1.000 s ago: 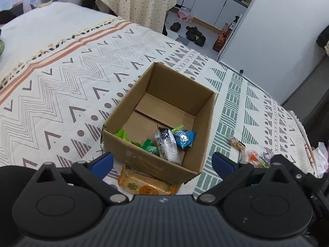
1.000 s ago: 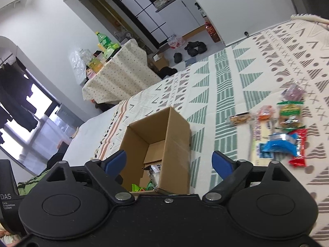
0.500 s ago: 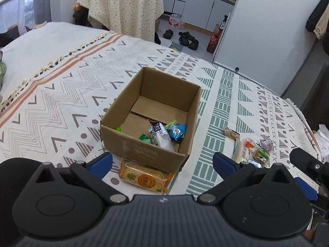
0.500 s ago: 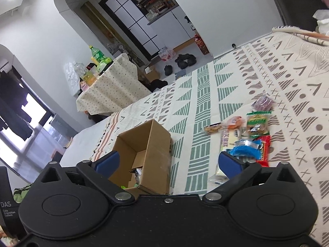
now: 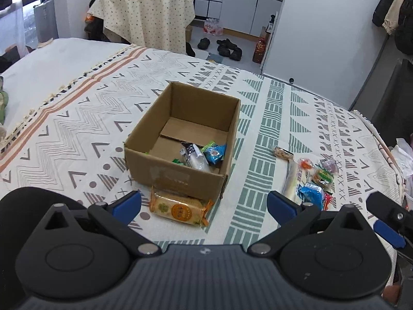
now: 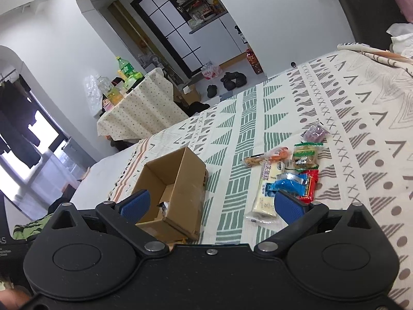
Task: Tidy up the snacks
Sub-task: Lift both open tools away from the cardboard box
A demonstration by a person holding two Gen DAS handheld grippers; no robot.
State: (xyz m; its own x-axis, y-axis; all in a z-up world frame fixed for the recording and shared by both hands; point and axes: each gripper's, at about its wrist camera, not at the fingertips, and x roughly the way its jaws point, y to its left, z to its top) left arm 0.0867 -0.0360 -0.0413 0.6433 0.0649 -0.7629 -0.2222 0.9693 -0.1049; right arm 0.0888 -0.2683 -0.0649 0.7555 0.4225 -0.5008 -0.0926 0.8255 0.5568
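Note:
An open cardboard box (image 5: 178, 173) (image 6: 185, 188) stands on the patterned bedspread with several snack packets (image 5: 204, 153) in its near right corner. An orange cracker pack (image 5: 178, 208) lies on the cloth against the box's near wall. A cluster of loose snacks (image 5: 309, 178) (image 6: 289, 170) lies to the right of the box. My left gripper (image 5: 204, 204) hovers open above the cracker pack, nothing between its fingers. My right gripper (image 6: 211, 204) is wide open and empty, between the box and the loose snacks; one of its blue pads (image 5: 387, 232) shows at the left wrist view's right edge.
The bedspread (image 5: 77, 118) stretches far to the left and back. A table with a dotted cloth (image 5: 147, 18) stands beyond the bed, shoes (image 5: 227, 49) lie on the floor. A crumpled white bag (image 5: 405, 160) sits at the bed's right edge.
Both grippers have drawn back from the box, so it looks smaller and farther. The right gripper's jaws spread wider. The loose snack cluster has come more into both views.

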